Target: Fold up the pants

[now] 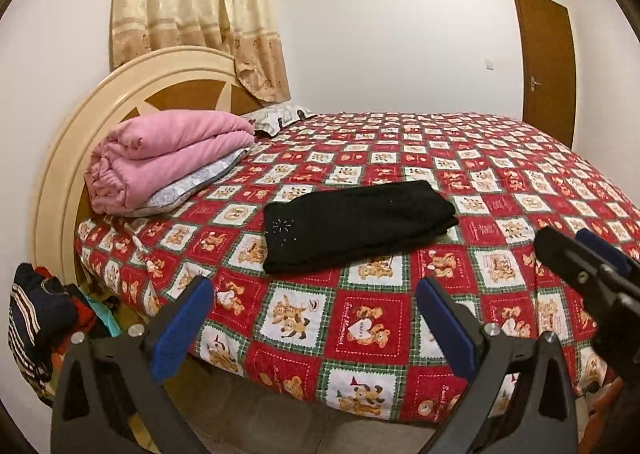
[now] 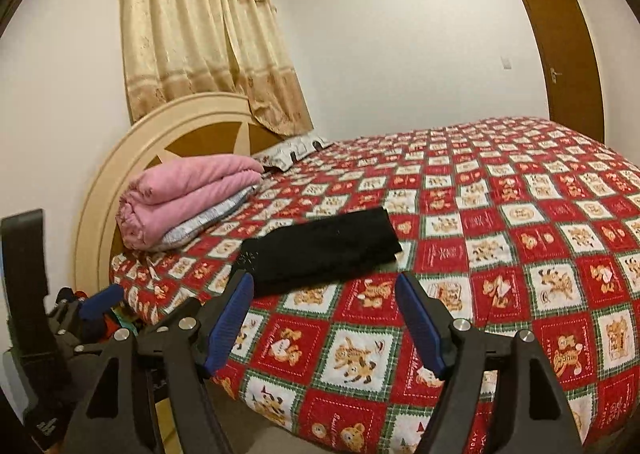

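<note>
A white-walled bedroom holds a wide bed (image 1: pixel 500 158) covered by a red, white and green checked bedspread (image 1: pixel 360 334) printed with teddy bears. At its head stands a round cream headboard (image 1: pixel 132 90) with brown wedge panels, and a beige patterned curtain (image 1: pixel 192 6) hangs down behind it, its hem draping over the headboard's top. A brown door (image 1: pixel 548 62) with a metal handle stands shut in the far wall. Against the headboard lies a folded pink quilt (image 1: pixel 160 158) resting on a pale grey patterned pillow (image 1: pixel 188 190), with another light printed pillow (image 1: pixel 280 114) farther along. The black pants (image 1: pixel 356 226) lie folded into a compact rectangle on the bedspread, near the front edge and just beside the quilt stack. Beside the bed, low at the left, sits a heap of striped and dark clothes (image 1: pixel 36 318). The left hand-held gripper (image 1: pixel 312 318) hangs short of the pants with its blue-padded jaws wide apart and nothing between them. The right hand-held gripper (image 2: pixel 324 318) likewise stands spread and empty before the pants.
</note>
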Motion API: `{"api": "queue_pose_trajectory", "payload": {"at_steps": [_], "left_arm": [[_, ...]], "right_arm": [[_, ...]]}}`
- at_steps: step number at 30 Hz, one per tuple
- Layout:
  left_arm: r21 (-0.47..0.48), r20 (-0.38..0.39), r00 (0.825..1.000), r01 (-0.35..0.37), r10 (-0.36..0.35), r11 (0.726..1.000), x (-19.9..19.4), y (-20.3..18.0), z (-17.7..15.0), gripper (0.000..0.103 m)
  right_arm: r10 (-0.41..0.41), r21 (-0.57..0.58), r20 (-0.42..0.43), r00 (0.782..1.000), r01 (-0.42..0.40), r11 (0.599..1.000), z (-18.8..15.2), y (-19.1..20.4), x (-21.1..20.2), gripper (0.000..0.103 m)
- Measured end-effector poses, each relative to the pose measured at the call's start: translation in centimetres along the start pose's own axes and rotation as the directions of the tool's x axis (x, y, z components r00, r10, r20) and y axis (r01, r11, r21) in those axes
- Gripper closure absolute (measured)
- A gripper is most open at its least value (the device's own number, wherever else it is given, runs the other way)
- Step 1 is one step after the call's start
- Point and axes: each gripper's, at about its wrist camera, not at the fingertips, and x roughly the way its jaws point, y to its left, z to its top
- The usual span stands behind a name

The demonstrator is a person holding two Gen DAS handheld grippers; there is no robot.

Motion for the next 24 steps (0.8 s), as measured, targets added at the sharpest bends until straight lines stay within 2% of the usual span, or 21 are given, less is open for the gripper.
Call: {"api": "queue_pose_trajectory", "payload": {"at_steps": [24], "left_arm": [[-0.036,0.032,0.999,-0.028,0.029,0.999,-1.0,0.2,-0.1,0.0]], "right_arm": [[-0.001,-0.021,0.046,0.999,0.002,1.0,0.2,0.5,-1.2,0.026]]}}
